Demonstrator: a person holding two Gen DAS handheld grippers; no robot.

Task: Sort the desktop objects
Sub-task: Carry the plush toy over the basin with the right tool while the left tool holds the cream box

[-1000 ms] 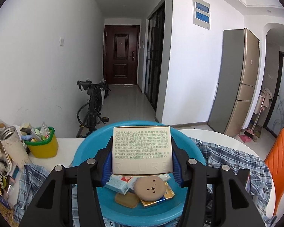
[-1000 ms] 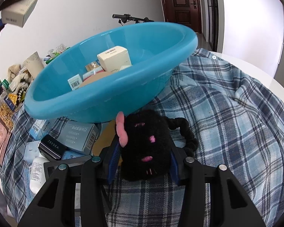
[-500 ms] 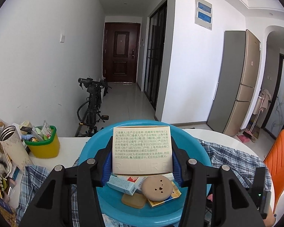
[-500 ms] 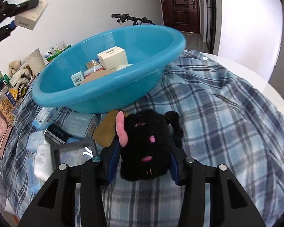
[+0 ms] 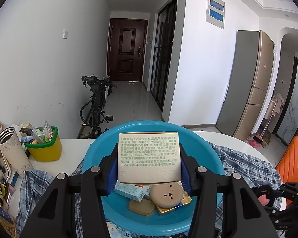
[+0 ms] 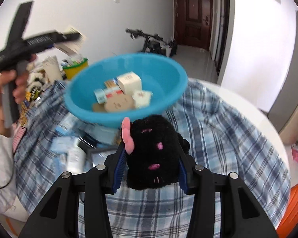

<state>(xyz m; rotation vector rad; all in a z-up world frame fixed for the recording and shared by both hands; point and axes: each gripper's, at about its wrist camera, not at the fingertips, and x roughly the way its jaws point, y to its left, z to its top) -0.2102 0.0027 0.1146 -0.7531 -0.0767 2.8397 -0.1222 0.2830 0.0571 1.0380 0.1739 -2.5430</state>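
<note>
My left gripper (image 5: 149, 168) is shut on a cream carton (image 5: 149, 156) printed with green text, held above the blue basin (image 5: 204, 154). Inside the basin lie a round tan compact (image 5: 166, 193), a pale blue box (image 5: 129, 191) and other small packs. My right gripper (image 6: 151, 166) is shut on a black plush toy (image 6: 153, 152) with pink ears, lifted above the checked cloth (image 6: 218, 148) in front of the basin (image 6: 163, 107). The right wrist view also shows the left gripper (image 6: 71, 37), gripped by a hand (image 6: 2, 97), with the carton up at the left.
A yellow and green pot (image 5: 43, 148) of small items and a steel-rimmed cup (image 5: 12, 150) stand at the left. Boxes and a white bottle (image 6: 75, 158) lie on the cloth beside the basin. An orange chair (image 5: 292, 162) is at the right, beyond the white round table (image 6: 254, 119).
My right gripper has risen with the black plush toy, off the cloth and back from the basin. The left gripper and its carton have drifted slightly over the basin.
</note>
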